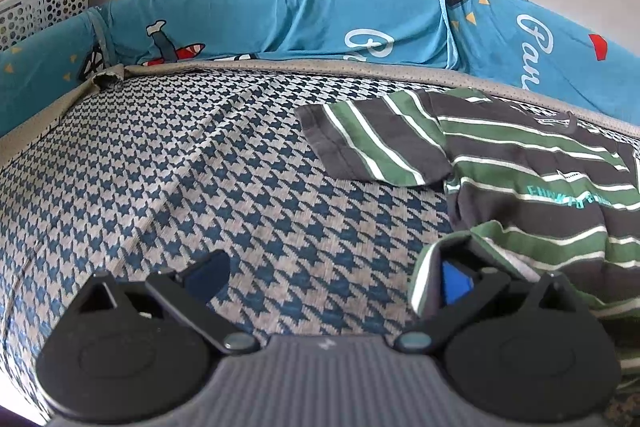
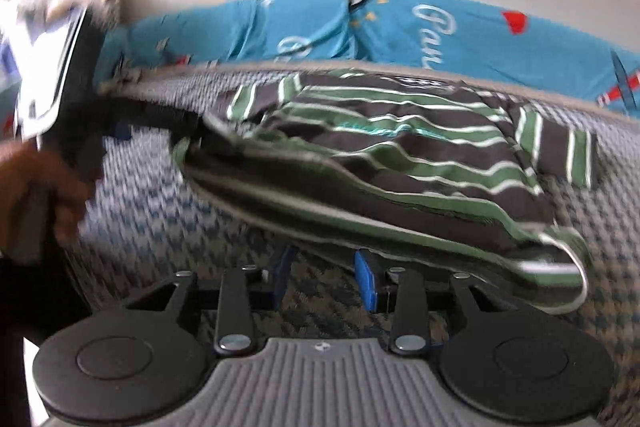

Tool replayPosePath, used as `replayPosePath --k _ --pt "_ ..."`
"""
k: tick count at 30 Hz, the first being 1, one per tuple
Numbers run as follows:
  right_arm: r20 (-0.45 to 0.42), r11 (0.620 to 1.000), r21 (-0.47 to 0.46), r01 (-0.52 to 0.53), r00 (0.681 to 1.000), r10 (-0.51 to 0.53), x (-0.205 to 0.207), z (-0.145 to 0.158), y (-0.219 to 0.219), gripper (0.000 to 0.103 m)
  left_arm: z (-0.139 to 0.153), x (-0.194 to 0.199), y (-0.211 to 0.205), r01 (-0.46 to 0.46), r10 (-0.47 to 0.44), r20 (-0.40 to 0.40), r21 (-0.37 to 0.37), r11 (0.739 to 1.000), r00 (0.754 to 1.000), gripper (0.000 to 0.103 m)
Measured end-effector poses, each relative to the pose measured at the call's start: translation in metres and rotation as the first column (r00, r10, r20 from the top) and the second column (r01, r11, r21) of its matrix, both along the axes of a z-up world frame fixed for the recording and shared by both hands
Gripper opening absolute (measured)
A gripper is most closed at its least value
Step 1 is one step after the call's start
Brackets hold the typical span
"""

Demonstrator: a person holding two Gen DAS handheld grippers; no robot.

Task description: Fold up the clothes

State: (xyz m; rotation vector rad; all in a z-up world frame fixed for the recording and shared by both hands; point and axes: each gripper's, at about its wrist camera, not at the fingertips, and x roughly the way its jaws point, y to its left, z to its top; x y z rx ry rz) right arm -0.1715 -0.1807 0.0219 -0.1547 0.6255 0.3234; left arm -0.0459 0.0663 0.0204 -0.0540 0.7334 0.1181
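Observation:
A dark grey shirt with green and white stripes lies crumpled on the houndstooth bed cover, one sleeve spread flat to the left. My left gripper stands wide open. Its right finger is tucked under the shirt's near hem corner, and its left finger rests over bare cover. In the blurred right wrist view the shirt stretches across the bed. My right gripper has its blue pads apart just below the near hem, with only bed cover showing between them. A hand holds the left gripper at the shirt's left edge.
A blue padded bumper with cartoon prints runs along the far and left sides of the bed. A white perforated basket full of things stands beyond the left corner against the pale wall. Bare bed cover lies left of the shirt.

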Motion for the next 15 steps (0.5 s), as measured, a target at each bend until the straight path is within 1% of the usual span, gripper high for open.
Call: replayPosePath --k 2,5,8,11,12,13,15 --pt "0.027 0.997 -0.073 -0.030 0.999 0.032 0.002 -0.006 0.011 0.038 0.000 0.000 0.000 -0.001 0.000 -0.002 -0.005 1.000 1.000 0.103" --pt "0.079 0.981 -0.179 -0.074 0.993 0.089 0.003 -0.014 0.026 0.039 0.000 0.000 0.000 -0.002 0.002 -0.002 -0.009 1.000 1.000 0.103" --pt "0.113 0.964 -0.247 -0.093 0.986 0.124 0.007 -0.021 0.037 0.039 -0.001 0.000 0.001 -0.004 0.004 -0.004 -0.015 1.000 1.000 0.103" --pt "0.132 0.960 -0.267 -0.086 0.983 0.125 0.013 -0.025 0.044 0.038 -0.001 0.000 0.001 -0.006 0.005 -0.003 -0.021 1.000 1.000 0.103" --pt "0.136 0.962 -0.260 -0.081 0.983 0.120 0.014 -0.025 0.043 0.037 -0.001 0.000 0.001 -0.006 0.006 -0.002 -0.022 1.000 1.000 0.103" --pt "0.139 0.965 -0.249 -0.079 0.983 0.116 0.016 -0.025 0.042 0.036 -0.001 0.000 0.001 -0.006 0.006 -0.001 -0.023 1.000 1.000 0.103" --pt "0.144 0.972 -0.222 -0.071 0.984 0.105 0.019 -0.024 0.040 0.029 -0.001 -0.001 0.001 -0.007 0.007 -0.002 -0.024 1.000 1.000 0.103"
